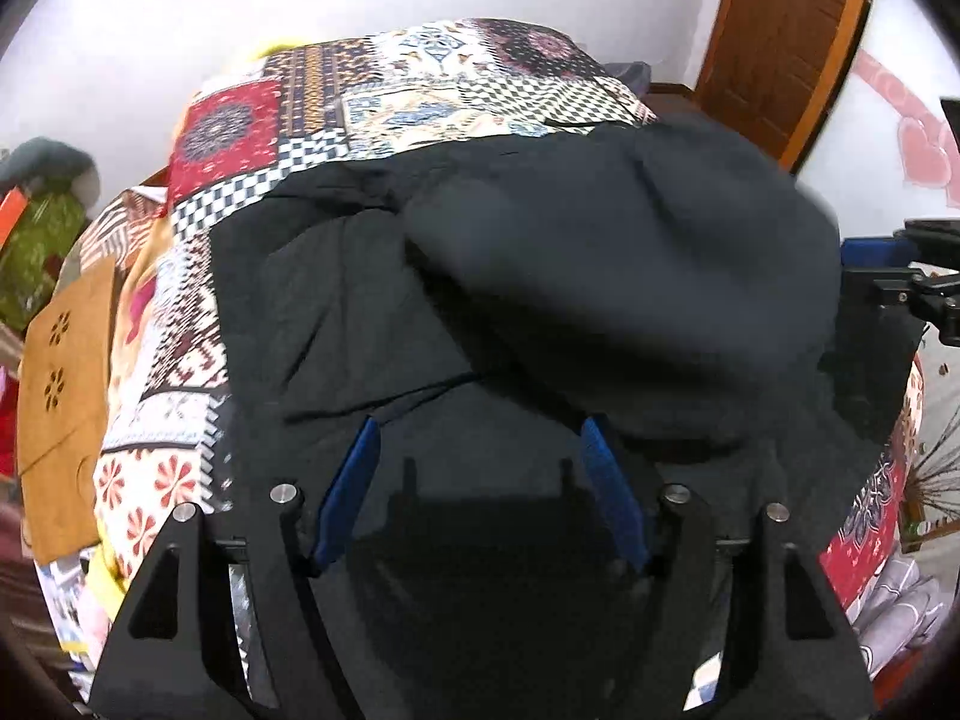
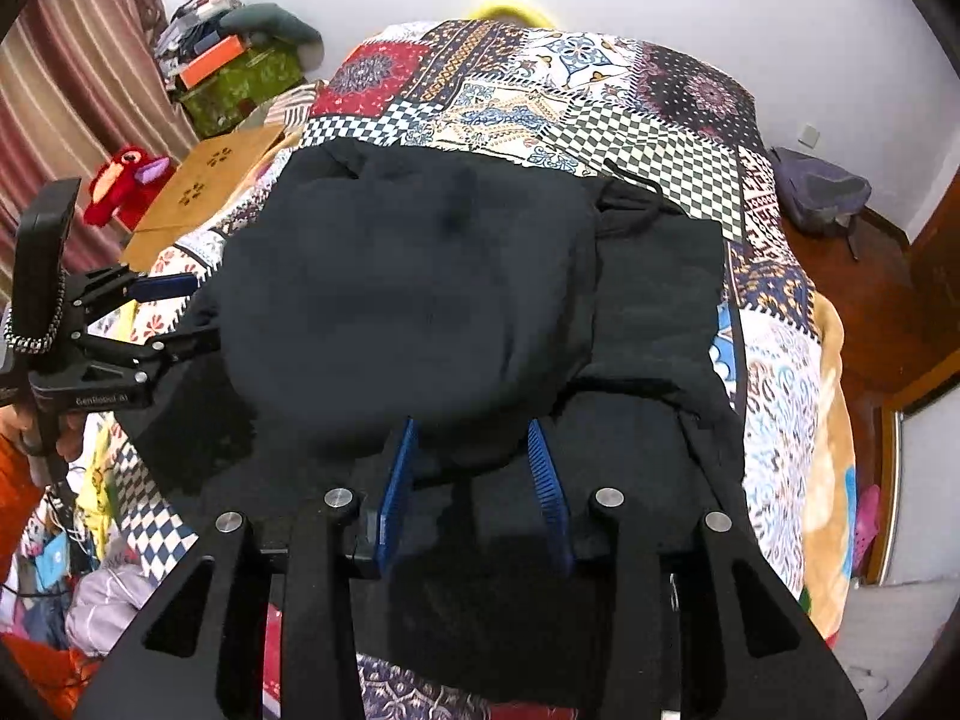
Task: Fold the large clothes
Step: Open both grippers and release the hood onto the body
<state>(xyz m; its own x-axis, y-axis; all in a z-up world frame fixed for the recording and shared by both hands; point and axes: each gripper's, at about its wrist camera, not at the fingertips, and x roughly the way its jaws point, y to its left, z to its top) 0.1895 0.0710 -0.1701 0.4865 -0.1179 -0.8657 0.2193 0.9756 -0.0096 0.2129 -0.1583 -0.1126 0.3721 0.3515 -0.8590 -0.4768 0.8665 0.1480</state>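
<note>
A large black garment [image 1: 540, 276] lies on the patchwork bedspread [image 1: 252, 120]; a raised, blurred fold of it billows in the middle. It also shows in the right wrist view [image 2: 420, 300]. My left gripper [image 1: 480, 432] is open over the garment's near part, its blue pads apart and nothing between them. My right gripper [image 2: 474, 438] is also open, its pads apart at the near edge of the raised fold. The left gripper also shows at the left of the right wrist view [image 2: 174, 312], jaws apart beside the fold.
The bed fills both views. A brown cushion [image 1: 66, 396] and a red plush toy [image 2: 126, 180] lie on the left side. Boxes and clutter [image 2: 234, 72] stand by the curtain. A wooden door [image 1: 786, 30] is at the right, a grey bag [image 2: 822, 192] on the floor.
</note>
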